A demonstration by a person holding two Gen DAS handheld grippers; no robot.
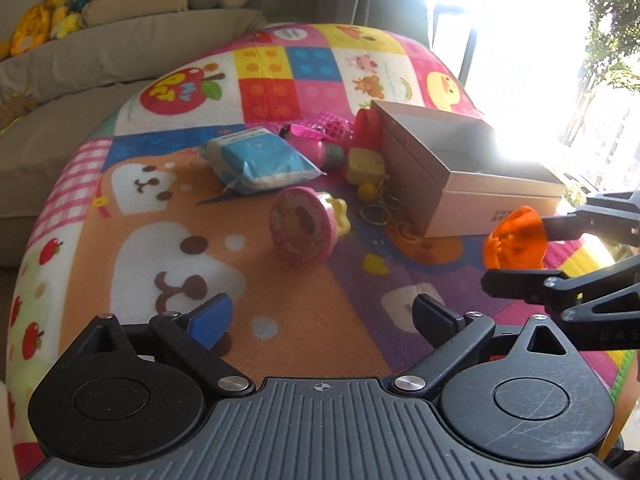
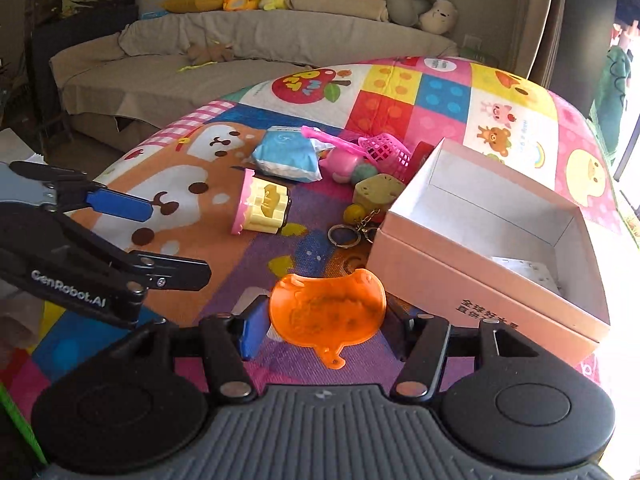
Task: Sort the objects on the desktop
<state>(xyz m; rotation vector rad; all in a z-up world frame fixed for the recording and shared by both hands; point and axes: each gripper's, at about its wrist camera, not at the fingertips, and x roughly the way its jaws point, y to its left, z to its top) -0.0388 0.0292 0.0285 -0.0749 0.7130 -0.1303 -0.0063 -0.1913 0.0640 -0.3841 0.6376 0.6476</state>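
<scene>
At the 7 o'clock corner of the open box (image 2: 492,236), your right gripper (image 2: 326,322) clamps the orange mould (image 2: 326,312) flat, ready to lift it in. Your left gripper (image 1: 320,320) hangs wide and empty, facing the pink stamp (image 1: 302,224) at 12 o'clock.

Bare colourful play mat (image 1: 304,320) lies open before the near jaws; farther on, a round pink toy (image 1: 302,230), blue wipes packet (image 1: 260,160) and open cardboard box (image 1: 452,196) block passage

Translucent glossy plastic mould (image 2: 326,314); matt cardboard box (image 2: 472,276); woven-textured mat (image 2: 256,264)
</scene>
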